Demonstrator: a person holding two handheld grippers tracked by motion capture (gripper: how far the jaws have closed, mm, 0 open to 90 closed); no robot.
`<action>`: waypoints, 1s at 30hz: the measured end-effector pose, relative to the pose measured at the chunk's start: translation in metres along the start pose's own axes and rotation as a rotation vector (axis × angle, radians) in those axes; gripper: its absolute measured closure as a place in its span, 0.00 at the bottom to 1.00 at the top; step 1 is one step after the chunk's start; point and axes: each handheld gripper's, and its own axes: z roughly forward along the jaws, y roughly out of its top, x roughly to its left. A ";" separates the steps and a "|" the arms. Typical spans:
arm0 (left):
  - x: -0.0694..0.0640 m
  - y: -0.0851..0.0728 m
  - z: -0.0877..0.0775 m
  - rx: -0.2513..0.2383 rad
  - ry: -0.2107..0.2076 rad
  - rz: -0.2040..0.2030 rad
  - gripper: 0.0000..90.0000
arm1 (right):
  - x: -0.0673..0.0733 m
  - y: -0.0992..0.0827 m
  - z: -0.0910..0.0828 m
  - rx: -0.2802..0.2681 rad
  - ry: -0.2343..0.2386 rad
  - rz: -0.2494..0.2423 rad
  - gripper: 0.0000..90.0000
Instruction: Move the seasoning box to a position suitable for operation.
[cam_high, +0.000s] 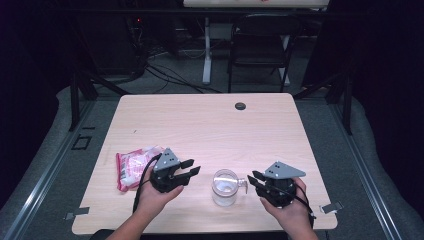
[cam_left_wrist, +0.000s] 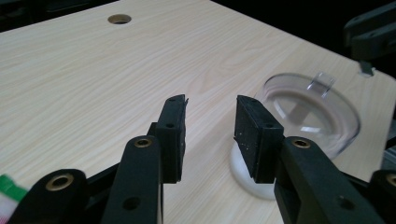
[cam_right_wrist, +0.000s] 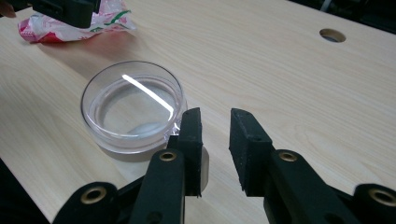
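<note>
A clear mug (cam_high: 225, 187) with a small handle on its right stands upright near the table's front edge, between my two grippers. My left gripper (cam_high: 191, 167) is held just left of it, jaws apart with nothing between them; in the left gripper view (cam_left_wrist: 211, 105) the mug (cam_left_wrist: 313, 112) lies beyond the right jaw. My right gripper (cam_high: 254, 179) hovers just right of the handle, open and empty. In the right gripper view (cam_right_wrist: 215, 116) the mug (cam_right_wrist: 130, 109) sits left of the jaws. A pink and white packet (cam_high: 134, 166) lies flat behind the left hand.
The light wooden table (cam_high: 200, 125) has a round cable hole (cam_high: 240, 106) near its far edge. A black folding chair (cam_high: 262, 47) and a white desk leg (cam_high: 206, 50) stand on the floor beyond the table. Dark curtains close off both sides.
</note>
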 end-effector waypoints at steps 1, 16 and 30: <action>0.000 0.000 0.000 0.000 0.000 0.000 0.72 | 0.000 0.000 0.000 0.000 0.000 0.000 0.83; -0.021 0.022 0.018 0.085 -0.101 0.017 0.92 | -0.001 0.026 0.003 0.028 0.026 0.153 0.88; -0.015 -0.002 0.020 0.145 -0.136 0.025 1.00 | 0.005 0.009 0.020 0.095 0.049 0.174 0.91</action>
